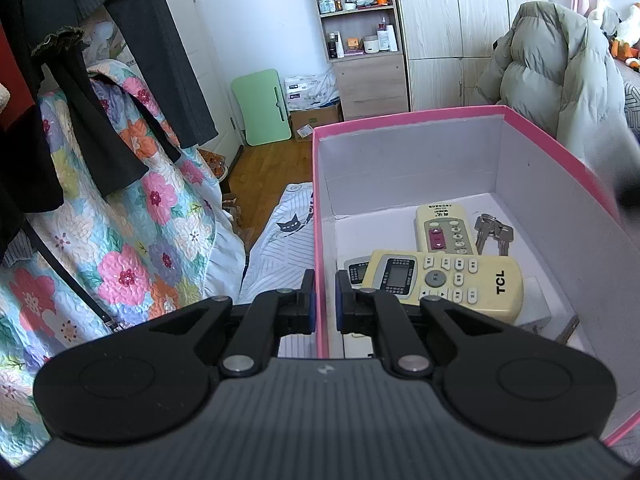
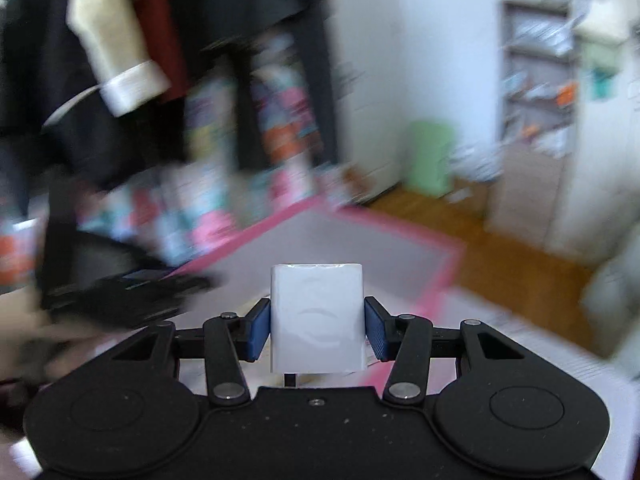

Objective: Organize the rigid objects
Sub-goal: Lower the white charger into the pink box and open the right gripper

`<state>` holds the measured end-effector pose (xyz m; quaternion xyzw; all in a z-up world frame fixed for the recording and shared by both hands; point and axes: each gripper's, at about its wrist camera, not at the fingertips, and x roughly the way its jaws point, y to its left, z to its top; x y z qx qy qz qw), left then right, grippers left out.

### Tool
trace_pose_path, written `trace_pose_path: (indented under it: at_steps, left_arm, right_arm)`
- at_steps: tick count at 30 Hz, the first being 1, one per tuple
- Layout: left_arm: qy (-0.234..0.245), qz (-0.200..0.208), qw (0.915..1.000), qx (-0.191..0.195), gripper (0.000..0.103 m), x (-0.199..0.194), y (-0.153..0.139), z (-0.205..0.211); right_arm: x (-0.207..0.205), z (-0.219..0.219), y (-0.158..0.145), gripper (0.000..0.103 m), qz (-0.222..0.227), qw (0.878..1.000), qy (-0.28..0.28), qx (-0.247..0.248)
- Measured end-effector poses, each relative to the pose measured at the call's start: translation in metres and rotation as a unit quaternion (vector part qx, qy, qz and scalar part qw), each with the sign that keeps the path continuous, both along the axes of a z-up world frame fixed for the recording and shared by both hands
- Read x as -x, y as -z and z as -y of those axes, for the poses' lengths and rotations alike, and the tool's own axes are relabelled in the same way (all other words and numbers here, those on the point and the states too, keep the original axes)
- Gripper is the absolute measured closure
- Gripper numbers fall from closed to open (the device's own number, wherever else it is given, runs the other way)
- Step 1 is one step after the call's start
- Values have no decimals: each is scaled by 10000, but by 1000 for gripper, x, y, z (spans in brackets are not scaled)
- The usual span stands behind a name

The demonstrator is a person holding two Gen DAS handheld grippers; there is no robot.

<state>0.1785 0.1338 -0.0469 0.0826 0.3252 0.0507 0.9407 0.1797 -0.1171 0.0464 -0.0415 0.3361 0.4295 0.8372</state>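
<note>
Remotes [image 1: 444,280] show leftward; right gripper [image 2: 316,328] clamps white block [image 2: 317,320].

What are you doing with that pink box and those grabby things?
A person is tidying hard things into the pink cardboard box. The left tool is pinching the box's side wall, holding it in place. The right tool is gripping a white plastic block above the box. Already inside are a cream TCL remote, a second cream remote and silver keys.
</note>
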Motion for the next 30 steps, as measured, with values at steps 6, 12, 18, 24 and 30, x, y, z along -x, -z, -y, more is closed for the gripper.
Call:
trace_pose_path:
  at_steps: [6, 12, 18, 24, 30]
  left_arm:
    - [12, 6, 10000, 26, 96, 0, 1, 0]
    - [30, 13, 10000, 64, 96, 1, 1, -2]
    - [37, 17, 10000, 85, 96, 1, 1, -2]
    - [36, 15, 10000, 70, 96, 1, 1, -2]
    - [31, 14, 10000, 58, 96, 2, 2, -2]
  right_arm:
    - [-9, -29, 22, 49, -879, 9960, -46, 148]
    - [-13, -60, 45, 49, -1108, 9906, -268, 759]
    - [-12, -61, 52, 47, -1293, 9876, -262, 853]
    - [-12, -16, 19, 45, -968, 9944, 430, 18]
    - [-20, 46, 12, 43, -489, 9830, 1771, 19]
